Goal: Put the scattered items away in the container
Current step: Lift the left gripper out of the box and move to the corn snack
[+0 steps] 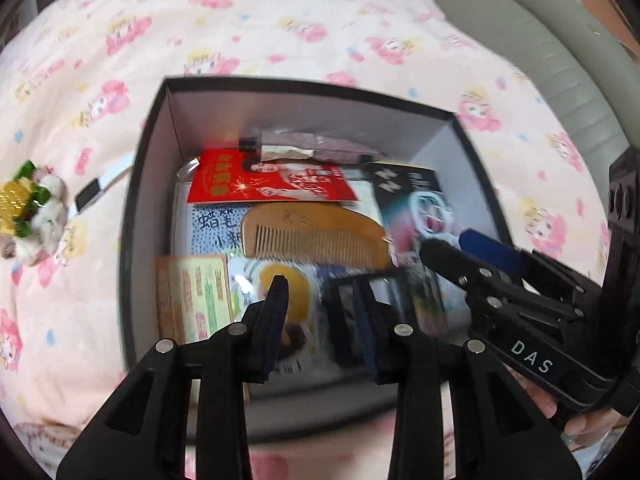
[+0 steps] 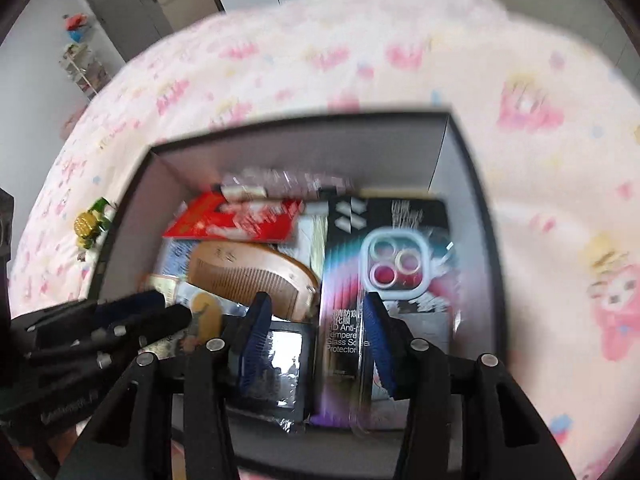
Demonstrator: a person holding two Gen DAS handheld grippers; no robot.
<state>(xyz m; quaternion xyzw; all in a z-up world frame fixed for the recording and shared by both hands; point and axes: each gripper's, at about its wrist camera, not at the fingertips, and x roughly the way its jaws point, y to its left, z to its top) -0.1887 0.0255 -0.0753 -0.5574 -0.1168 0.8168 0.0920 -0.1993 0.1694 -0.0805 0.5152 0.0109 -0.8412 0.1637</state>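
Left tongs [image 1: 320, 304] and right tongs [image 2: 316, 320] gape empty over the box [image 1: 136, 208] (comb [image 1: 316, 236] inside).

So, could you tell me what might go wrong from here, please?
1. The plush toy and the white device lie on the bedspread outside the box and could be overlooked.
2. Both grippers, left and right, hang open over the box and close together; they might collide.
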